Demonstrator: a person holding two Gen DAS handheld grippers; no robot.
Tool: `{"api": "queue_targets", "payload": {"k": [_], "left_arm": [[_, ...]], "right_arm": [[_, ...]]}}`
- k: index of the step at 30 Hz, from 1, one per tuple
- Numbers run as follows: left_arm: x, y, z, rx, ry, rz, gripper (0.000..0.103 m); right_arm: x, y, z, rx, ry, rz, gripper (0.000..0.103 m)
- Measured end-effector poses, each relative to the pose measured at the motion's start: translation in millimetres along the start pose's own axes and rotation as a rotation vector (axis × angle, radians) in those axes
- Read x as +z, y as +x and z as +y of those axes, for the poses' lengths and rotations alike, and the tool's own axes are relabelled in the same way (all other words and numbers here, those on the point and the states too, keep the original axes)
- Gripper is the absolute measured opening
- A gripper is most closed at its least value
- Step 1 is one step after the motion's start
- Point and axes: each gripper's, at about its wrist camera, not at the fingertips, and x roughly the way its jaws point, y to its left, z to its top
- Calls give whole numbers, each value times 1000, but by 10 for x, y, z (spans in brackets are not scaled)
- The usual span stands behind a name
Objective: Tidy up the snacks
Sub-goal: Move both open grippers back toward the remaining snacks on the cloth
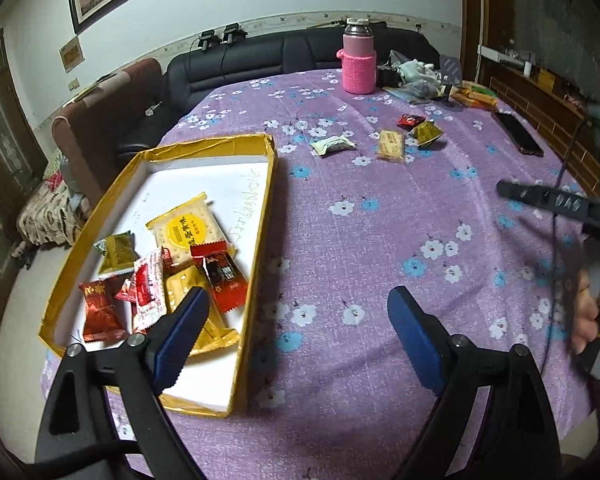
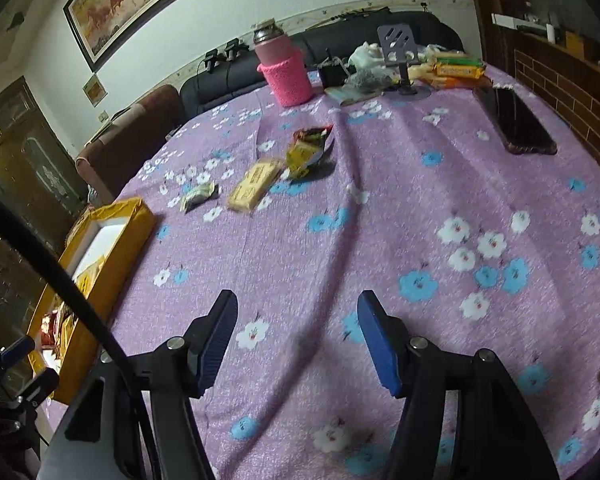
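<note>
Both your grippers, left [image 1: 296,336] and right [image 2: 296,336], hang empty, fingers apart. Four loose wrapped snacks lie far ahead on the purple flowered worktop [image 2: 380,220]. The tan rectangular biscuit pack [image 2: 254,186] runs near-left to far-right; your right fingers seem nearer. The gold-edged cardboard tray [image 1: 260,216] sits left.

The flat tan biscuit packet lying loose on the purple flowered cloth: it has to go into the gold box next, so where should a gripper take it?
Grip the flat tan biscuit packet across its narrow width, pads on its two long edges, coming down from above. It lies flat on the purple flowered cloth, so only the edges offer purchase. The yellow snack packet sits close beside its far end, so probably aim mid-length or nearer.
</note>
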Motion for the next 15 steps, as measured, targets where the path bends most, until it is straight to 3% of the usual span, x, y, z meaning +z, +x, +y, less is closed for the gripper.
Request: {"api": "queue_targets", "payload": {"k": [15], "left_arm": [[354, 203, -115, 48, 67, 11, 91]], "right_arm": [[671, -118, -50, -102, -78, -100, 67]]}}
